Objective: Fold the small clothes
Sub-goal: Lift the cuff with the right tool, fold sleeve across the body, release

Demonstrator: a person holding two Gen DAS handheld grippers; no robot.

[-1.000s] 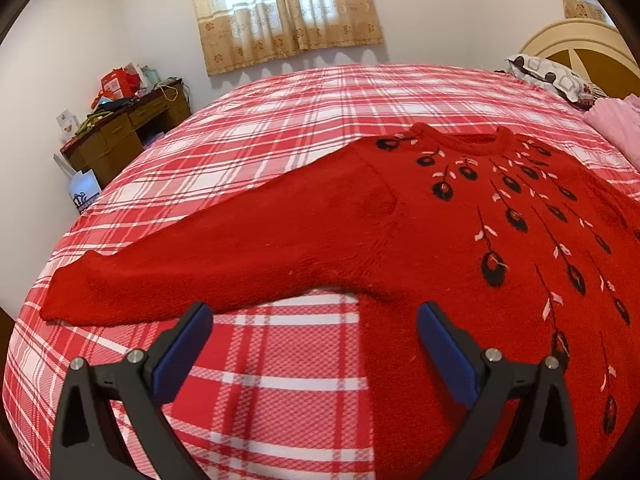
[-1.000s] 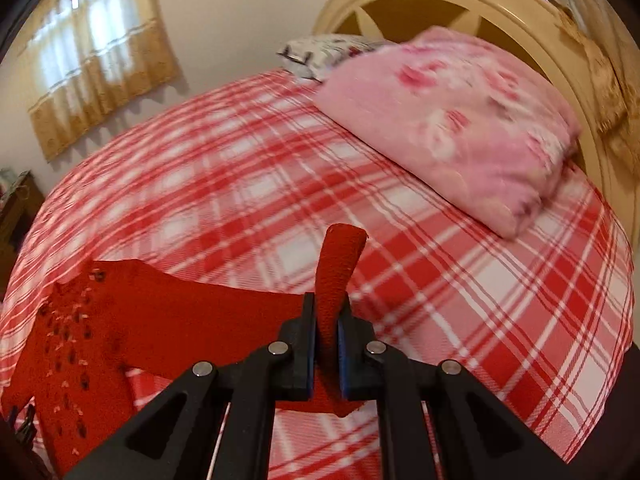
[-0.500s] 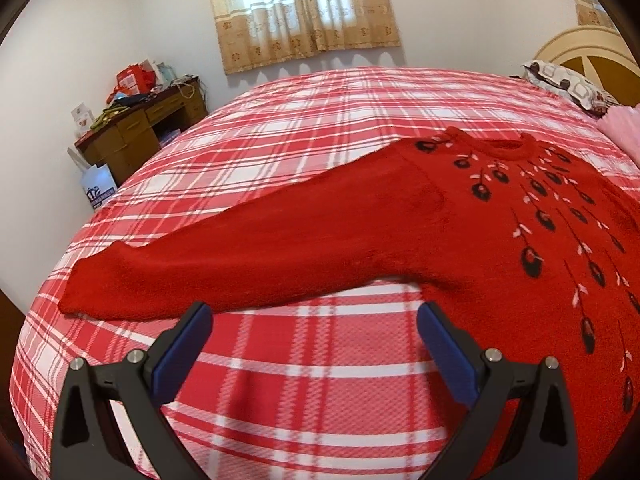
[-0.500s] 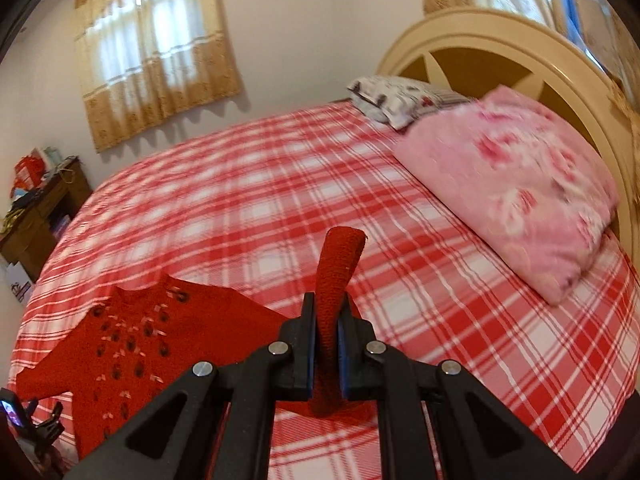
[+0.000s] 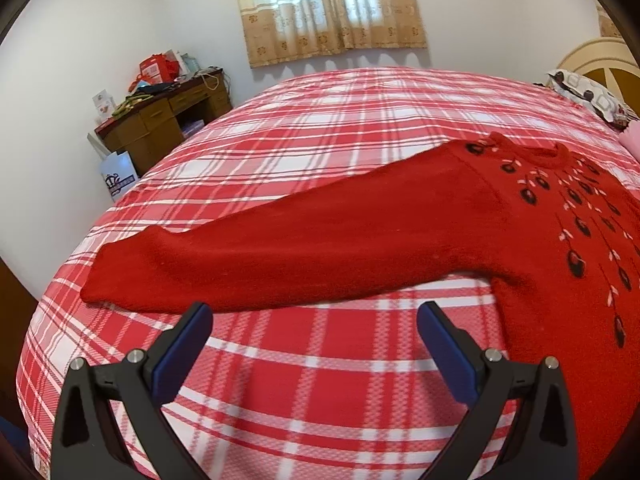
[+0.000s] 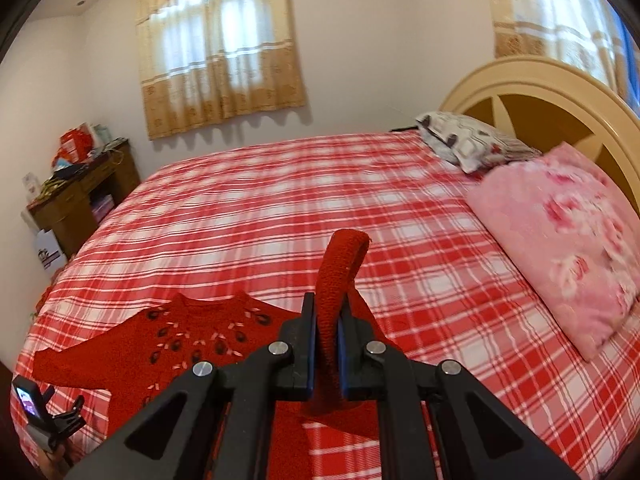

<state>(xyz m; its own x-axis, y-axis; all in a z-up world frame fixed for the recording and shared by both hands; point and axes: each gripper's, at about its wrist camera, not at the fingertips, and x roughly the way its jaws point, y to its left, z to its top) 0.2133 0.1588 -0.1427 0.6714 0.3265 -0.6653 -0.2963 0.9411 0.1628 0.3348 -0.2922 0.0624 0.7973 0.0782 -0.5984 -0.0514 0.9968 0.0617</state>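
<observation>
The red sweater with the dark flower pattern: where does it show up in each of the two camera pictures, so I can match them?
Left wrist view: the red sweater fills the middle and right, one sleeve stretched flat toward the left across the plaid bedspread.
Right wrist view: its body lies lower left; the other sleeve's cuff stands pinched in the right gripper.
Shared landmark: the wooden desk by the wall.

Plaid bedspread (image 6: 280,200); pink blanket (image 6: 560,240) beside patterned pillow (image 6: 464,140); cluttered wooden desk (image 5: 160,120); curtained window (image 6: 216,52).
</observation>
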